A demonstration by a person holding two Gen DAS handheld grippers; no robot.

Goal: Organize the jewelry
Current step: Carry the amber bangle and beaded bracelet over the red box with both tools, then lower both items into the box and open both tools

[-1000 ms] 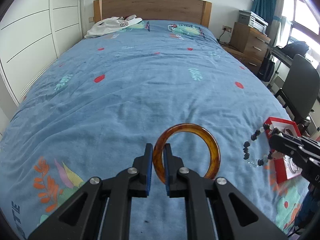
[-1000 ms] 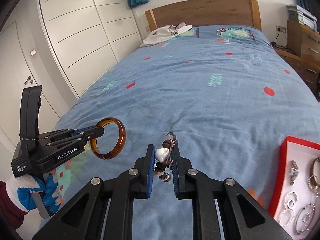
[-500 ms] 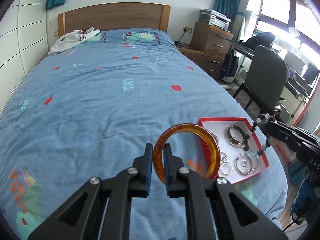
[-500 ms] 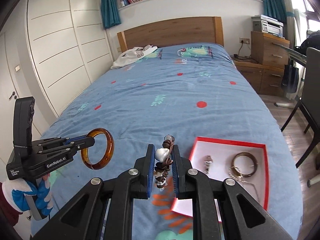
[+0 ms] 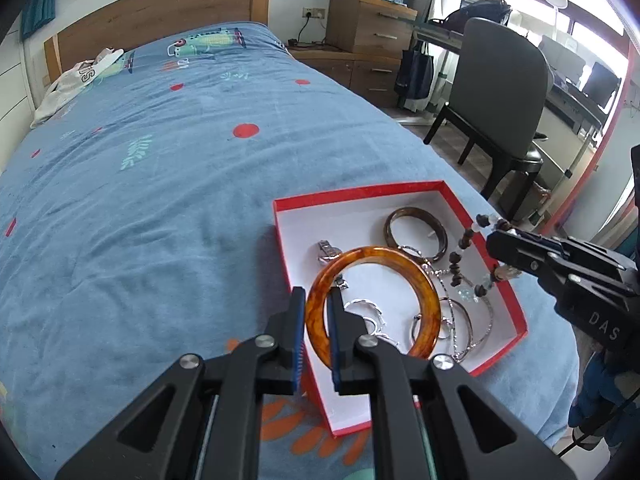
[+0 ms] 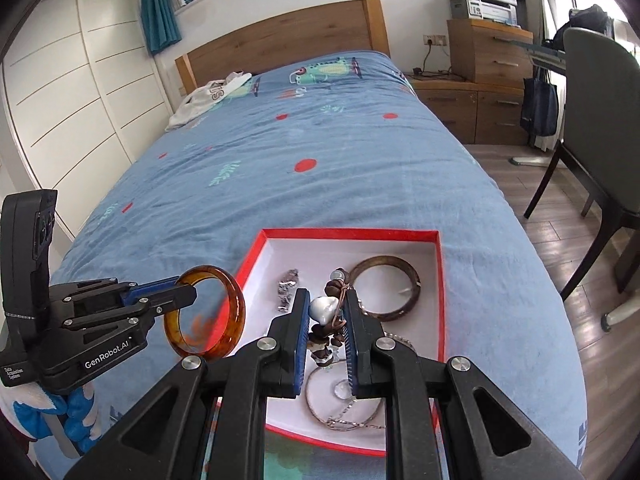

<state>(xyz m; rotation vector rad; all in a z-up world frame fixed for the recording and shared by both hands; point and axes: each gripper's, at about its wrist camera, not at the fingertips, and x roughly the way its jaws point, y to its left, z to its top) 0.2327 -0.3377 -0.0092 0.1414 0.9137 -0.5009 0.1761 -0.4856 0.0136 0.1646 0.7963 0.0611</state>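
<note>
Left wrist view: amber bangle (image 5: 372, 300) pinched in left gripper (image 5: 317, 334), lower centre, over red-rimmed jewelry box (image 5: 516, 312) on blue bedspread (image 5: 160, 200). Right gripper (image 6: 327, 334) clamps beaded bracelet (image 6: 326, 320) above box; dark bangle (image 6: 386, 288) lies inside, upper right.

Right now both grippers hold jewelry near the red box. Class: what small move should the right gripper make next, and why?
Probably lower the right gripper a little and open it. It is shut on the beaded bracelet, which hangs over the red box, so it should drop inside beside the dark bangle.
</note>
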